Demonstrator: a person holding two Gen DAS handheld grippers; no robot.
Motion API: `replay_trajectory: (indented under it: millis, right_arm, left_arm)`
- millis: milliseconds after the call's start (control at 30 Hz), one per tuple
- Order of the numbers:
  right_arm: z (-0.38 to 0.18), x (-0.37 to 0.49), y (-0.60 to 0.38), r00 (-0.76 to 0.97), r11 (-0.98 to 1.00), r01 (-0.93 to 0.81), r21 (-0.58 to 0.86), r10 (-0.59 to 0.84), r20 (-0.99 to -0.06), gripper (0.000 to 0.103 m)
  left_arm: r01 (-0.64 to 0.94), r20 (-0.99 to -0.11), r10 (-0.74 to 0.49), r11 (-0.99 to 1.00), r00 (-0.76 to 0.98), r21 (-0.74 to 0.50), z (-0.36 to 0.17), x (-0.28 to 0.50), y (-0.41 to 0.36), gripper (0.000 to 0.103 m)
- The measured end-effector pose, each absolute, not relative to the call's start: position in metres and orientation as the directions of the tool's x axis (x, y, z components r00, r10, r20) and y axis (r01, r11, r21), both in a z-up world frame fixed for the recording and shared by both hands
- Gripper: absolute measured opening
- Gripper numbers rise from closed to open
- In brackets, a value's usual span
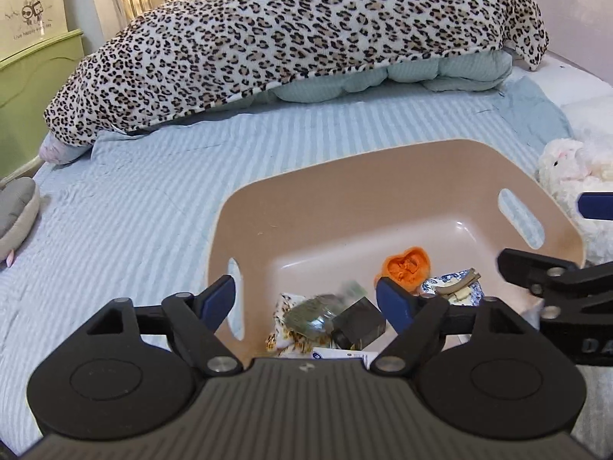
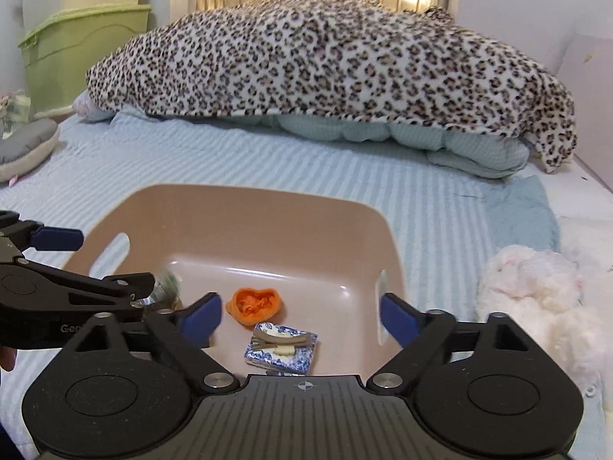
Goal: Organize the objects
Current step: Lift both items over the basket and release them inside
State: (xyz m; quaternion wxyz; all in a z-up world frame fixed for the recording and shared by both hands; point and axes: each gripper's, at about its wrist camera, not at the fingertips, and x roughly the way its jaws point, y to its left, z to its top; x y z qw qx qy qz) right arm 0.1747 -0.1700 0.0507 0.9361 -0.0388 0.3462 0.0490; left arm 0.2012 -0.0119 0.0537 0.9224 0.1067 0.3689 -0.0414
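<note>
Your left gripper (image 1: pixel 306 299) and right gripper (image 2: pixel 300 316) both hang over the bin (image 1: pixel 345 176) with jaws spread, holding nothing. The heart (image 2: pixel 254 303), tile (image 2: pixel 281 347) and bottle (image 1: pixel 312 316) lie inside; the plush (image 2: pixel 536 295) right of the bin looks left to collect.

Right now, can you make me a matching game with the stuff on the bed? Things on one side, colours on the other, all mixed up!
Things:
1. heart
2. bin
3. blanket
4. bunny

Colours:
A. white
B. orange
C. tan
D. leopard spots

Pairs: 1-B, 2-C, 3-D, 4-A
</note>
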Motion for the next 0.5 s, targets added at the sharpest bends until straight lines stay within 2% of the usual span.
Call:
replay_trajectory:
  millis: [500]
  right_arm:
    - [0.069,0.106,-0.191,0.771,0.998,-0.05,0.024,0.054,-0.635,0.097]
  left_arm:
    - [0.122,-0.669,-0.006,0.984,0.743,0.126,0.079,0.144,0.009,0.083]
